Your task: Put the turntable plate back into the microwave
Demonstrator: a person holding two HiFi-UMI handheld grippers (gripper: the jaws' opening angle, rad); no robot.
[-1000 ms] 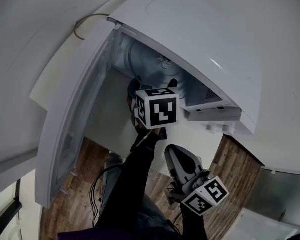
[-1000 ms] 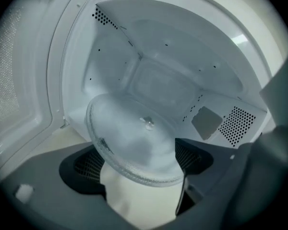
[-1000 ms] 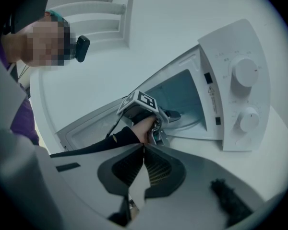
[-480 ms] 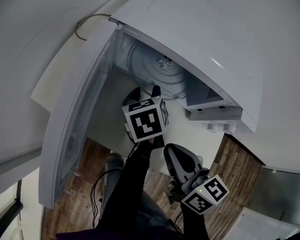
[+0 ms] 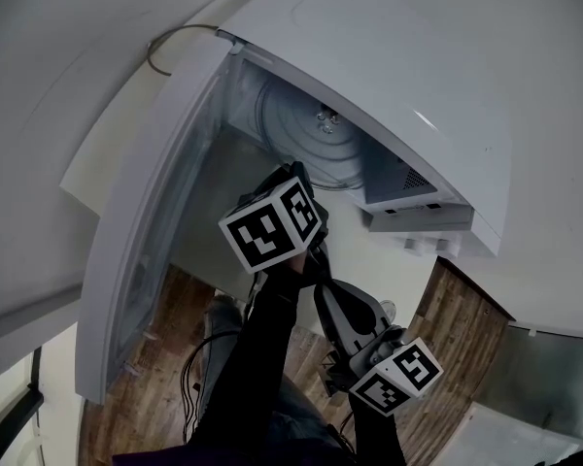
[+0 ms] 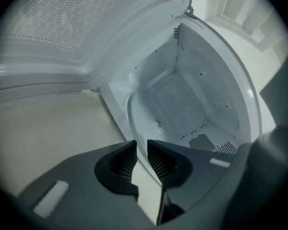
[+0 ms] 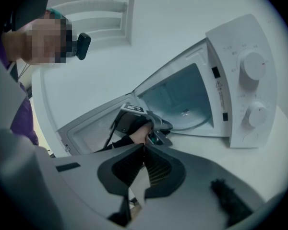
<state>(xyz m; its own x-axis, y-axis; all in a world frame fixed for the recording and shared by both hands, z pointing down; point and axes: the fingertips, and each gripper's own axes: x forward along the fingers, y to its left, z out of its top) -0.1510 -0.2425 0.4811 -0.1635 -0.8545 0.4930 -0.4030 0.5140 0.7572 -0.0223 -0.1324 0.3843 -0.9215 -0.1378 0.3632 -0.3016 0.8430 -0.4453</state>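
The white microwave stands with its door swung wide. The clear glass turntable plate lies flat on the cavity floor, also visible in the left gripper view and the right gripper view. My left gripper hangs just outside the cavity mouth, rolled to one side. Its jaws are closing to a narrow gap with nothing between them. My right gripper waits lower and nearer to me, shut and empty, looking at the left gripper.
Two dials sit on the microwave's control panel. The open door's mesh window stands to the left of the cavity. The microwave rests on a pale counter. Wood flooring lies below, and a cable loop behind.
My left gripper drew back out of the cavity toward me and rolled, its jaws narrowing from wide open. The plate now shows uncovered inside. The right gripper stayed put.
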